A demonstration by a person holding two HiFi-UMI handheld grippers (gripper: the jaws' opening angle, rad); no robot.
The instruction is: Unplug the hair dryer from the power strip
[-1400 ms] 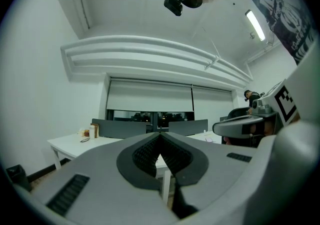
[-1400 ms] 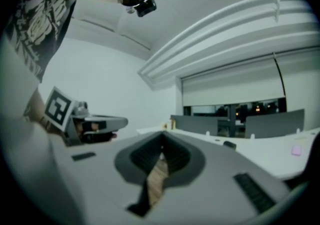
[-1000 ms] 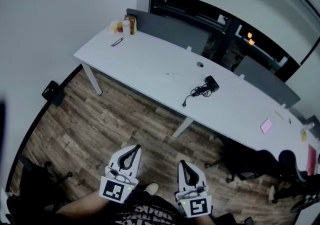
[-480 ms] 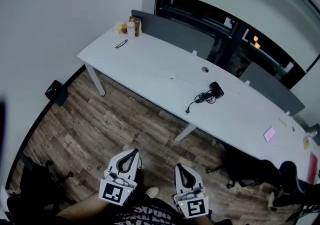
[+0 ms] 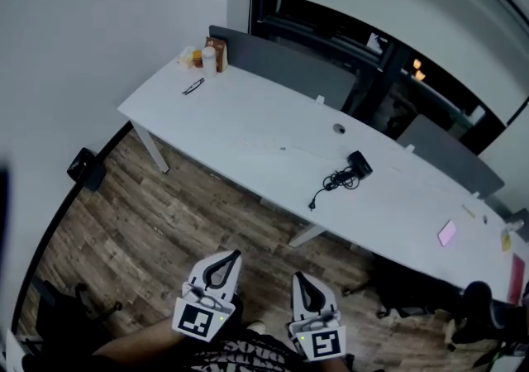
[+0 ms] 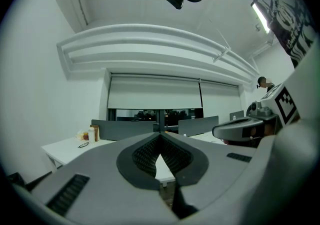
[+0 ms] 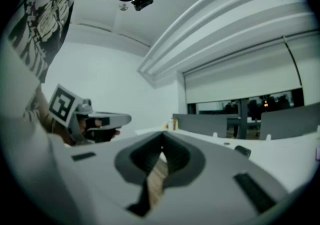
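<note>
**Hair dryer:** small black hair dryer [image 5: 359, 165] with a bundled black cord [image 5: 335, 181]. It lies on the long white table [image 5: 248, 126], right of centre and just beyond the round cable grommet [image 5: 339, 128]. The long axis of body and cord runs diagonally. The body is at the far right end, and the cord trails down-left to a loose plug end [image 5: 312, 205] near the table's near edge. Too small to tell which way the nozzle points.

**Left gripper** [image 5: 234, 253]**:** white, with a marker cube, held level over the wood-plank floor [image 5: 165, 213] and well apart from the table. The dark ribbed pads meet at the tips, with nothing between them.

**Right gripper** [image 5: 299, 276]**:** same make, just beside the left one. The tips are pressed together and empty.

**Other items:**
- Grey divider panel [image 5: 281, 60] along the far edge of the table.
- Cluster of small bottles and jars [image 5: 207, 56] at the far left corner of the table.
- Thin dark item [image 5: 193, 86] beside the cluster.
- Pink note [image 5: 447, 233] toward the right end of the table.
- Black office chair [image 5: 413, 289] under that end.
- Black box [image 5: 85, 168] on the floor by the wall.

**Change from a second ago:**
- The table and hair dryer sit lower in the head view.
- The left gripper shows further right and lower.
- The shoe seen earlier between the grippers is almost hidden.
- The dryer and cord keep the same lie on the table.
- Both pairs of jaws stay closed.
</note>
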